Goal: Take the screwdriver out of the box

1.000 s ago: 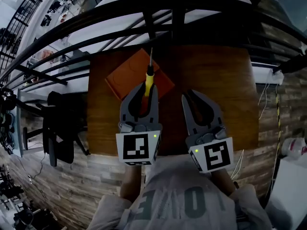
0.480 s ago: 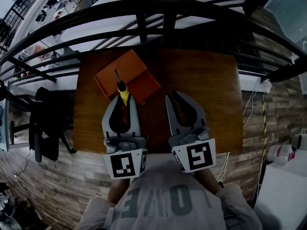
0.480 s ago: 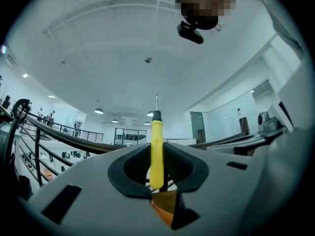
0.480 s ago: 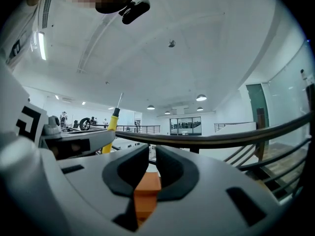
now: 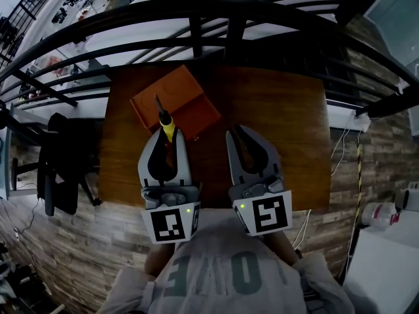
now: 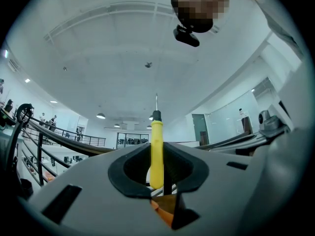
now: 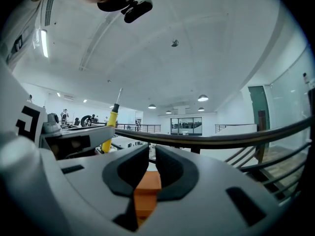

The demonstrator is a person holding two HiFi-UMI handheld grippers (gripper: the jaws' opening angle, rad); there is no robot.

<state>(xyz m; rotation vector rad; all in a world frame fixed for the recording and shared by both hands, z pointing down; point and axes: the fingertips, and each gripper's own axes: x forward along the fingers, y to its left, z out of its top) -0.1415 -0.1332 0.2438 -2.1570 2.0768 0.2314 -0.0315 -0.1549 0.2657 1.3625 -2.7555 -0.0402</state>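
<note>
My left gripper point(image 5: 168, 133) is shut on a yellow-handled screwdriver point(image 5: 166, 123), whose thin metal shaft points away from me over the near corner of the orange box point(image 5: 186, 100). In the left gripper view the screwdriver handle point(image 6: 156, 151) stands upright between the jaws, shaft toward the ceiling. The box lies at the far left of the wooden table point(image 5: 275, 110). My right gripper point(image 5: 238, 132) hovers beside the left one with nothing in it, jaws together. Through its jaws a piece of the orange box point(image 7: 146, 191) shows, with the screwdriver point(image 7: 112, 124) off to the left.
A black metal railing point(image 5: 222, 18) curves round the table's far side. A dark chair point(image 5: 62, 169) stands left of the table. The floor around is wood plank, with cables at the right.
Since a second ago my left gripper has drawn the screwdriver back from over the box toward me, its shaft tilting left. Almost nothing moved in the last half second.
</note>
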